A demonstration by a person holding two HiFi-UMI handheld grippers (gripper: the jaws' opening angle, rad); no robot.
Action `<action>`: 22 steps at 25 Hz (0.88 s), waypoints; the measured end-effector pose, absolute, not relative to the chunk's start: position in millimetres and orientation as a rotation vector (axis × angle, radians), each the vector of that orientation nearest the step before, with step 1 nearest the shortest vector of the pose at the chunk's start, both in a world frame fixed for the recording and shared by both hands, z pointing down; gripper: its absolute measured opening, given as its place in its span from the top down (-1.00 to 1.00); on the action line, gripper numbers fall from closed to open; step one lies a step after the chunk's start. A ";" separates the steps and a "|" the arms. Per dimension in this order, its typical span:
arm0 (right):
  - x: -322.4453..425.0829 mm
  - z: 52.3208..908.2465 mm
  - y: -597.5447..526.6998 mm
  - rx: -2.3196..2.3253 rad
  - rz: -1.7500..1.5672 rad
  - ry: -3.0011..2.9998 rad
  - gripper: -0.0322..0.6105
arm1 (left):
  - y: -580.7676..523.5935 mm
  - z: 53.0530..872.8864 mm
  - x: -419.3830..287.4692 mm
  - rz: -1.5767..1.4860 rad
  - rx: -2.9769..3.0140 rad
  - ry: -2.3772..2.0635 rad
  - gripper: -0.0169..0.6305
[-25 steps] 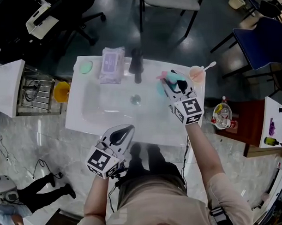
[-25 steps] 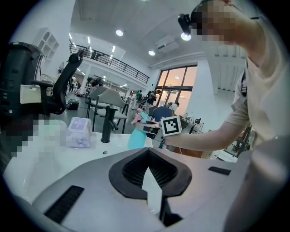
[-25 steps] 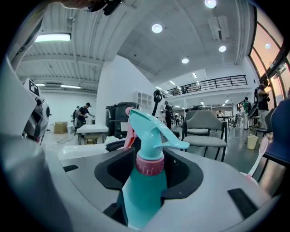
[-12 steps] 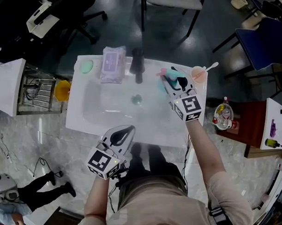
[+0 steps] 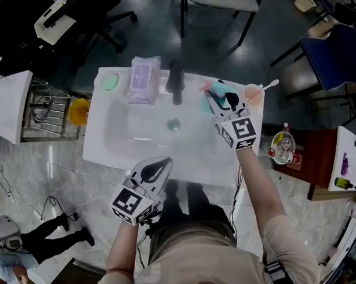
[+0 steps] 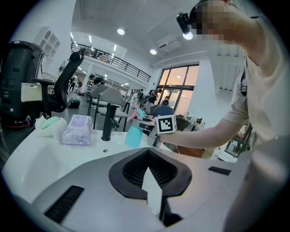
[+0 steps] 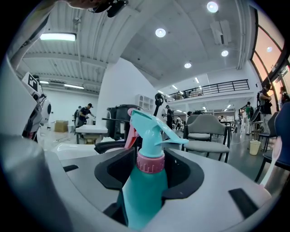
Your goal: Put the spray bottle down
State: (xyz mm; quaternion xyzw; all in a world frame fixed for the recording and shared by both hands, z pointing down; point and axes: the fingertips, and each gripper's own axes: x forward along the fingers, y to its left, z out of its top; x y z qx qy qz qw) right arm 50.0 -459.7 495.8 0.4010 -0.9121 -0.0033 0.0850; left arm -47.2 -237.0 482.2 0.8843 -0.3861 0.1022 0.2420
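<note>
Right gripper (image 5: 223,102) is clamped on the teal spray bottle (image 7: 144,190), jaws gripping the body below its pink collar. The bottle stands upright over the white sink (image 5: 108,154) rim, at 2 o'clock from the drain (image 5: 174,125), between the black faucet (image 5: 176,80) and a pink cup (image 5: 252,94). Left gripper (image 5: 154,168) hangs at 7 o'clock by the front rim, jaws together, nothing between them.

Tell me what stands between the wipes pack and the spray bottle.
The black faucet stands between the wipes pack and the spray bottle. The head view shows it, and the left gripper view agrees.
</note>
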 end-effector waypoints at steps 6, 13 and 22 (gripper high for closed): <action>47.7 496.2 -466.9 1.206 -0.022 -2.731 0.30 | -238.8 484.5 -46.2 0.283 2.415 -1.047 0.92; 46.6 494.5 -471.6 1.207 -0.043 -2.742 0.30 | -241.9 484.4 -47.8 0.281 2.411 -1.051 0.92; 45.5 494.3 -476.2 1.220 -0.051 -2.753 0.30 | -241.5 486.0 -51.6 0.288 2.404 -1.052 0.92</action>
